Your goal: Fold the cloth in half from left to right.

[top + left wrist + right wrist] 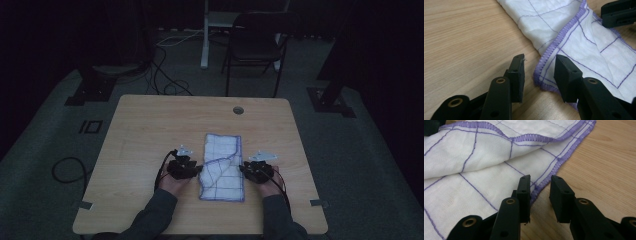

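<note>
A folded cloth [222,167] lies on the bench [150,125], nearer its front edge than its back and a little right of the middle, long sides running front to back. The left tool [199,169] sits at the cloth's left edge, the right tool [242,168] at its right edge. A grommet hole [238,110] sits near the back edge; a chair [255,42] stands beyond it.
</note>
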The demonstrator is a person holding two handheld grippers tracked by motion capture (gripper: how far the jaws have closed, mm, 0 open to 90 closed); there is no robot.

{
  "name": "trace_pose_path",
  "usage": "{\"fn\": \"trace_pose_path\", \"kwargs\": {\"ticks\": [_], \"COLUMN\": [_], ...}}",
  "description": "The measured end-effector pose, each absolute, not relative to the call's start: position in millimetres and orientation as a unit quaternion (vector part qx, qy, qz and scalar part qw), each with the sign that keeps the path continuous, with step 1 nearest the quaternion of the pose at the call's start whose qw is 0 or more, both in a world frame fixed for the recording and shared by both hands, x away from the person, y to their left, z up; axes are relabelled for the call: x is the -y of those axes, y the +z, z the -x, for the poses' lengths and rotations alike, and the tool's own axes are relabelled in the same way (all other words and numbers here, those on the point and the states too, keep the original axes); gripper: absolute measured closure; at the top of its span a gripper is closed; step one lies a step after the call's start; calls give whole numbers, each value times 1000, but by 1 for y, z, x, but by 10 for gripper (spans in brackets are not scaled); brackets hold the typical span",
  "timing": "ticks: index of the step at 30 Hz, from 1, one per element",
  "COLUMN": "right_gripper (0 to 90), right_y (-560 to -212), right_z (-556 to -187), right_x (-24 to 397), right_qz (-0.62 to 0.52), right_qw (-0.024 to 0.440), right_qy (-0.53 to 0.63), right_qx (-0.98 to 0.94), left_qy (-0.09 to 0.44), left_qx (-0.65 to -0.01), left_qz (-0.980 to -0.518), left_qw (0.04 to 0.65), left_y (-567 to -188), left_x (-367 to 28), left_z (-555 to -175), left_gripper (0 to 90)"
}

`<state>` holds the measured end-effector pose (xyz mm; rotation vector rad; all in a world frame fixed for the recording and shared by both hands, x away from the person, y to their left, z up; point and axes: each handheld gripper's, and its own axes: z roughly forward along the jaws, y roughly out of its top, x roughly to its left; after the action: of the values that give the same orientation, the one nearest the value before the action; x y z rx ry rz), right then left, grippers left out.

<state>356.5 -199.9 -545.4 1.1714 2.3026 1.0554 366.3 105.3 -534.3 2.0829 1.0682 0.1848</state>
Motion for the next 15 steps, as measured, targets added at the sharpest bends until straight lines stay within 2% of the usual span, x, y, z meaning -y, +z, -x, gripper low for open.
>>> {"fn": "trace_pose_path", "kwargs": {"ticks": [9,15], "right_gripper": [708,707], "right_y": [-545,-545], "right_z": [-356,-357], "right_x": [200,200], "right_qz": [-413,-413], "right_qw": [174,175], "right_qy": [373,373], "right_qx": [-812,-813], "left_qy": [69,64], "left_qx": [-415,-407], "left_qz": [-822,-826], "left_qw": [383,384], "left_y": [-538,-538], "left_x": [-102,-98], "left_z": [-364,-361], "left_gripper": [628,814]}}
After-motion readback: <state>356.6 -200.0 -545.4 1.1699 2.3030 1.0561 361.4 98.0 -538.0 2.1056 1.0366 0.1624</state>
